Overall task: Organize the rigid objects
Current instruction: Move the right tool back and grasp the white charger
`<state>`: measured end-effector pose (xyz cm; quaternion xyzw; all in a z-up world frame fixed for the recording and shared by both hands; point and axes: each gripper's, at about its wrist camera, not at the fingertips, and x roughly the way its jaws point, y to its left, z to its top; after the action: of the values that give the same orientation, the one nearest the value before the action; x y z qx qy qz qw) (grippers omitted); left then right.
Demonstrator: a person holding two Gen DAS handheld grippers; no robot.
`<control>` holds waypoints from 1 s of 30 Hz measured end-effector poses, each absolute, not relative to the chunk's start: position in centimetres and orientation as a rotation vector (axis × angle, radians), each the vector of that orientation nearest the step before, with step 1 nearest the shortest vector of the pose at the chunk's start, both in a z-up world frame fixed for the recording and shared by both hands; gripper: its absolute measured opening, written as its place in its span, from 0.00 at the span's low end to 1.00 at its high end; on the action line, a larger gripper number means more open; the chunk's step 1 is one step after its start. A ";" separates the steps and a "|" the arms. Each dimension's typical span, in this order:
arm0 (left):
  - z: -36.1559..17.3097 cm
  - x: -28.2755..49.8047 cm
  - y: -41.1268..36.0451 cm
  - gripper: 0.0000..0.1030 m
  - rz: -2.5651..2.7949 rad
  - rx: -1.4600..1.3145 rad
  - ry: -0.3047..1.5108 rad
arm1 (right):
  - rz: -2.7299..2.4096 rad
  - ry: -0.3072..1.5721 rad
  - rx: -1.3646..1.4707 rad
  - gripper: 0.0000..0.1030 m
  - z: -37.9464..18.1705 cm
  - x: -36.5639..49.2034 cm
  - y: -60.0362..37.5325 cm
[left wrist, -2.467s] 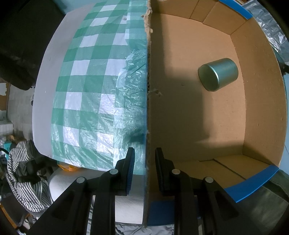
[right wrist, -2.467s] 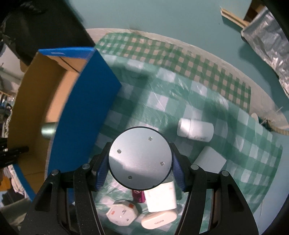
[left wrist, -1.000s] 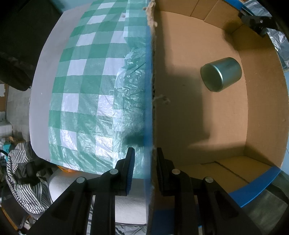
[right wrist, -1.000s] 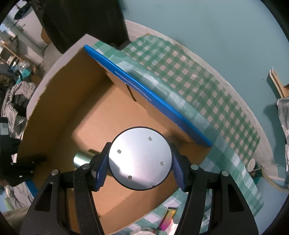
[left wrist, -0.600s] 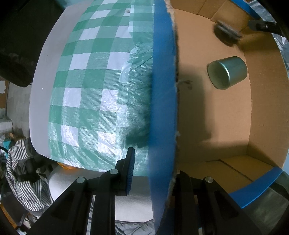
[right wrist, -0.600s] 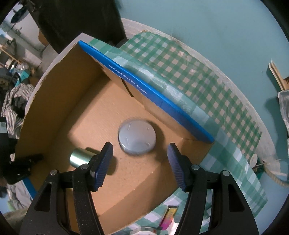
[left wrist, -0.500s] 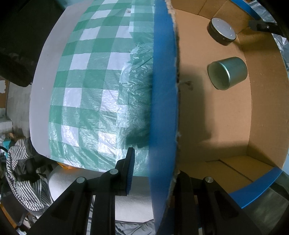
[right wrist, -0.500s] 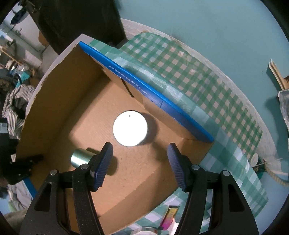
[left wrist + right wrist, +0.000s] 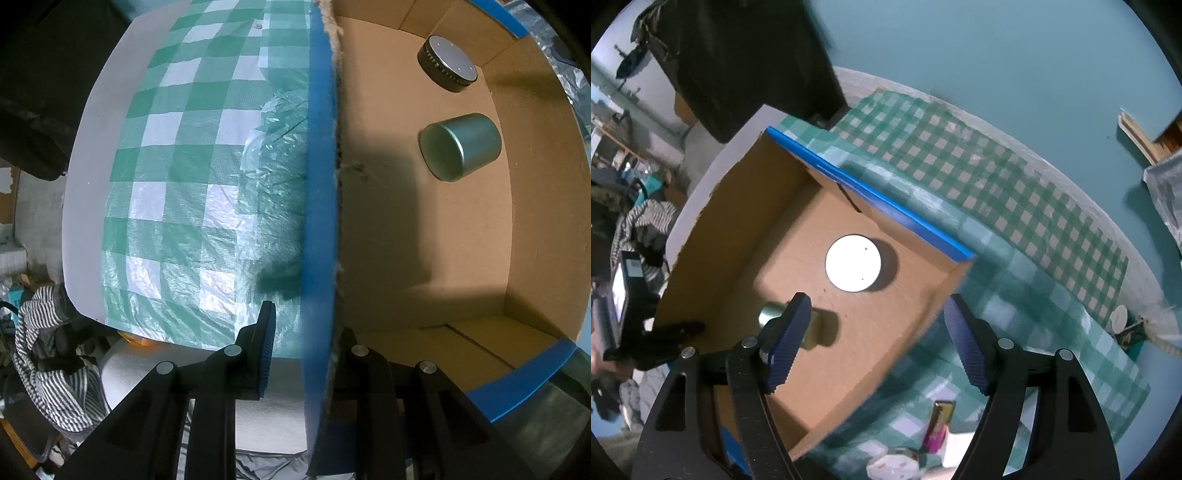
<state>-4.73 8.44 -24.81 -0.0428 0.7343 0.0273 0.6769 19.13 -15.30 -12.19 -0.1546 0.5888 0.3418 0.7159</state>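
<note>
Between the right gripper's (image 9: 877, 345) widening jaws nothing is held: the round silver disc (image 9: 853, 263), gripped there a second ago, has been dropped flat, face up, axis vertical, into the cardboard box (image 9: 750, 206). One item is thus stowed beside the green tin (image 9: 460, 146), lying on its side. The left gripper (image 9: 303, 354) is kept clamped on the box wall.

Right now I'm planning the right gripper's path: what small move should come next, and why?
Probably swing the right gripper toward the items near the pink bottle on the checked cloth. Its jaws are opening with nothing between them, and the disc already lies in the box beside the can.
</note>
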 end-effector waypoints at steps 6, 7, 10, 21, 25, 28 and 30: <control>-24.9 -4.8 8.3 0.22 0.059 -0.090 1.650 | 0.706 1.305 -0.316 0.73 -11.3 19.0 -18.5; -24.9 -4.8 8.3 0.22 0.058 -0.090 1.650 | 0.694 1.307 -0.310 0.73 -11.3 19.0 -19.1; -24.9 -4.8 8.2 0.22 0.058 -0.087 1.648 | 0.658 1.311 -0.288 0.73 -11.2 19.2 -21.1; -24.7 -4.4 8.0 0.22 0.050 -0.079 1.650 | 0.479 1.363 -0.197 0.74 -13.1 20.8 -29.4; -24.8 -4.2 7.9 0.22 0.049 -0.071 1.655 | 0.405 1.400 -0.167 0.74 -14.8 21.5 -32.4; -24.9 -4.2 7.7 0.22 0.048 -0.069 1.657 | 0.342 1.457 -0.108 0.74 -16.7 22.0 -34.6; -25.0 -4.1 7.7 0.22 0.048 -0.071 1.660 | 0.300 1.488 -0.077 0.74 -18.1 22.2 -35.8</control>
<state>-4.08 7.68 -24.97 -0.0313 0.7377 0.0213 0.6741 22.16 -35.80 -18.07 -0.0348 0.6744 0.1361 0.7249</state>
